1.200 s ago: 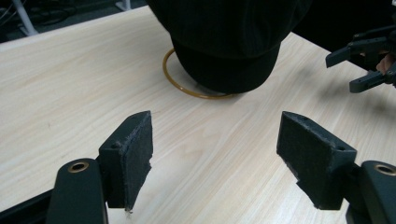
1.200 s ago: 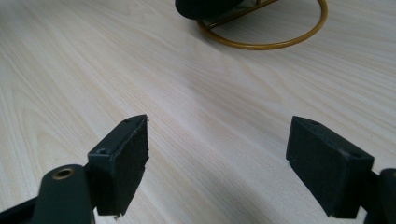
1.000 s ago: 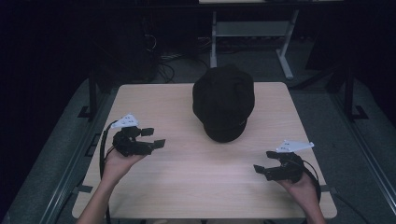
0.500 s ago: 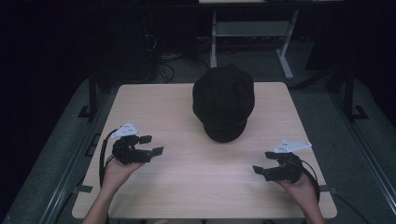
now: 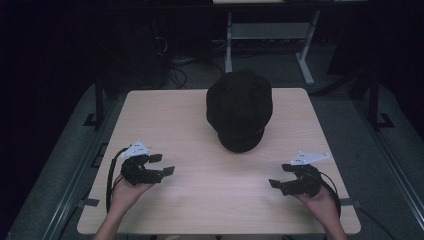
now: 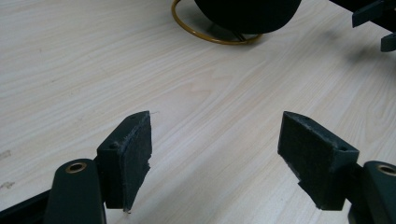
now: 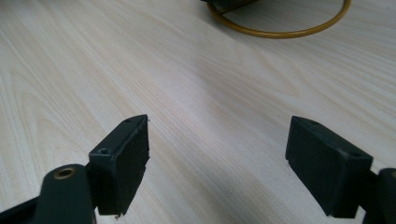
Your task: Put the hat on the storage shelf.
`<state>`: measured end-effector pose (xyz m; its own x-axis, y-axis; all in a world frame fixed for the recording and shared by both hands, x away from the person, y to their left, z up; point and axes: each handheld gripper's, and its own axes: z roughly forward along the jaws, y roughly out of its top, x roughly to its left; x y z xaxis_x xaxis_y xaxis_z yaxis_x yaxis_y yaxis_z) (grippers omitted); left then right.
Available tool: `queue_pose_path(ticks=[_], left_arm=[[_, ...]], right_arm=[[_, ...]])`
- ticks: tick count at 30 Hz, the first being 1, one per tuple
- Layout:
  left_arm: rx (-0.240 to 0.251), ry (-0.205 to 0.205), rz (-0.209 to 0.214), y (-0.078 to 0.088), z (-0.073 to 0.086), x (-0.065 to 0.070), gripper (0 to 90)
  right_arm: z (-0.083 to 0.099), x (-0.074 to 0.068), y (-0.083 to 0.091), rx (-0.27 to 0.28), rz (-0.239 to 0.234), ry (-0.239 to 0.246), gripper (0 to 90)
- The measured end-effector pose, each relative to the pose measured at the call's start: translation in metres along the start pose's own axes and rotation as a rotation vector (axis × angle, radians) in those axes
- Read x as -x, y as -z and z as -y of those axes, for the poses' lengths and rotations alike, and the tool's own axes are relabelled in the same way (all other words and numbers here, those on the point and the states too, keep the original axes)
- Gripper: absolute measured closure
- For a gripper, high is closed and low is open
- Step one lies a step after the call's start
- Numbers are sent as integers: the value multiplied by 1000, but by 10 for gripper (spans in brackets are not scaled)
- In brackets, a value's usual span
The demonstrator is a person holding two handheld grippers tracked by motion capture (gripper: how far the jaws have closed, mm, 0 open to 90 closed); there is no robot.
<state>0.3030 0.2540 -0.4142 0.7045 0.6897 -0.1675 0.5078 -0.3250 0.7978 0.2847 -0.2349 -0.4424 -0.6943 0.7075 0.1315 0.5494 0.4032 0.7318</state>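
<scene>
Grippers are hovering wide and empty low in the frame, left gripper (image 5: 159,166) lower left, right gripper (image 5: 281,176) lower right; black cap (image 5: 240,110) is sitting upper centre on the table (image 5: 200,200).

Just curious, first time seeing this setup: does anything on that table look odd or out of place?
Little stands out. The black cap is raised on a gold wire ring stand rather than lying flat on the table. Both claw sets hang open, apart from it. Nothing is spilled or broken.
</scene>
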Motion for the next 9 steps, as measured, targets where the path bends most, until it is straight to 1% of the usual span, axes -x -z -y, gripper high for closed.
queue_pose_path(ticks=[3,5,8,9], left_arm=[[-6,-4,-3,0,3,0,255],[-3,9,0,-2,4,-1,252],[-1,16,7,-3,3,0,245],[-3,11,10,-3,3,0,244]], right_arm=[[0,0,0,0,-4,1,214],[0,0,0,3,-4,0,214],[0,0,0,3,-5,1,214],[0,0,0,2,-7,2,214]])
